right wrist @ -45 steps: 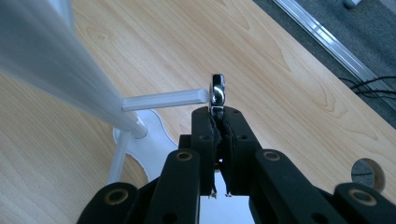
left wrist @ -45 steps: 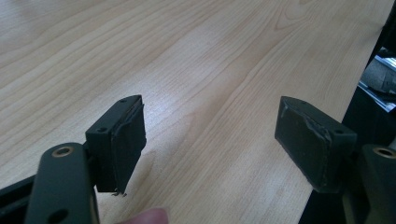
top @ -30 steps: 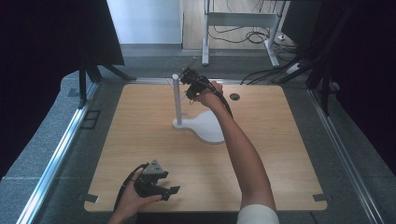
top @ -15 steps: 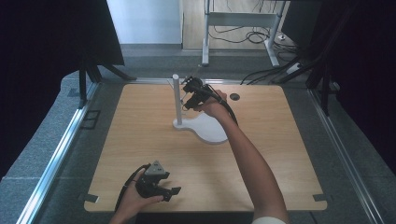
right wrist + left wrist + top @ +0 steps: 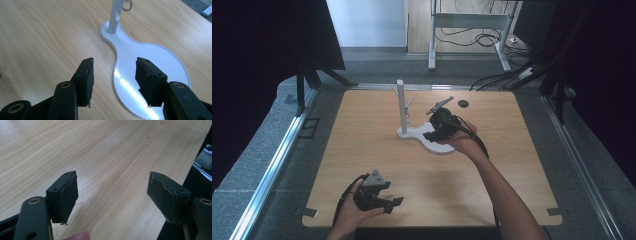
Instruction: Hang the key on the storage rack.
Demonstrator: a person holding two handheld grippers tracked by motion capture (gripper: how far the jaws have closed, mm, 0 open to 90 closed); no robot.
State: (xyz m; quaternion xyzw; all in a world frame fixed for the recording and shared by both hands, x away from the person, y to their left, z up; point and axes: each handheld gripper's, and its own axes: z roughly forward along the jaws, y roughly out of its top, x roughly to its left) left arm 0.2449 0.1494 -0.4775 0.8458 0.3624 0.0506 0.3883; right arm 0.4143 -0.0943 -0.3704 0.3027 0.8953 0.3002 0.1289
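Right gripper hangs over the white stand's base, jaws parted on nothing; left gripper idles near the lower edge.

At the bottom left of the high view the left gripper lies low on the wooden table, jaws spread and empty, probably parked out of the way. Toward the centre, the right gripper hovers above the white stand; its jaws have just been opening, with nothing between them (likely it has let something go). In the right gripper view its pads flank the glossy base, and the post rises at the top with a small ring hung on a peg. Farther off lie grey floor, cables and a metal frame.
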